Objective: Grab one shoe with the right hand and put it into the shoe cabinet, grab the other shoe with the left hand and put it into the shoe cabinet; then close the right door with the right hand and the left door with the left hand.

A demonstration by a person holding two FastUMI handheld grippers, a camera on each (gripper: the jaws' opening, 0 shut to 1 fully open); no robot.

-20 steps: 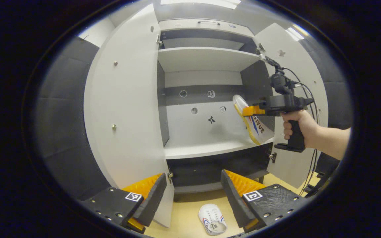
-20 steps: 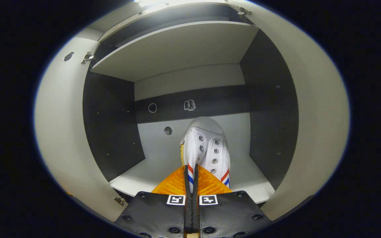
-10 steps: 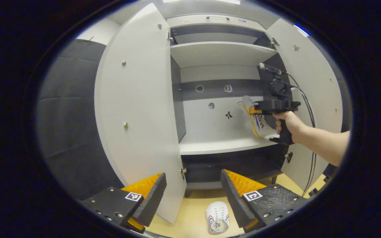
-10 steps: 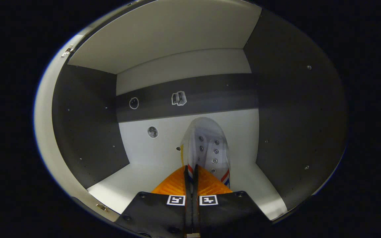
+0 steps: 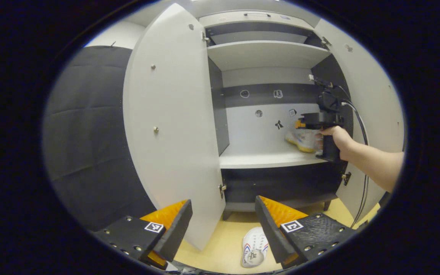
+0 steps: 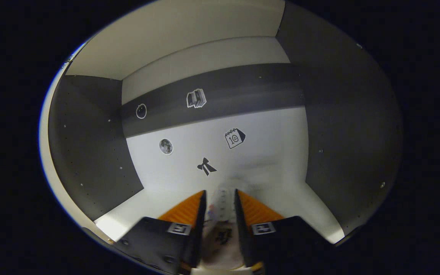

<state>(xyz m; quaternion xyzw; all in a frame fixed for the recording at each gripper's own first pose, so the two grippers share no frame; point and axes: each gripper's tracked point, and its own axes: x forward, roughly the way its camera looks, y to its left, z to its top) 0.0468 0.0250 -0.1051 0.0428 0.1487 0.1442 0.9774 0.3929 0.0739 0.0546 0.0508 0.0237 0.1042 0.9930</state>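
Open left door (image 5: pixel 170 126) stands between left gripper (image 5: pixel 224 225) and shelf (image 5: pixel 269 160)

Test booth w/ black cloth wall (image 5: pixel 86 126), open shoe cabinet (image 5: pixel 266 53), wood floor (image 5: pixel 224 248).

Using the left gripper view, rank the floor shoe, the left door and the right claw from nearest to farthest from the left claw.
1. Floor shoe: on the floor by the left claw.
2. Left door: open, just beyond, to the left.
3. Right claw: farthest, inside the shoe cabinet over the other shoe.
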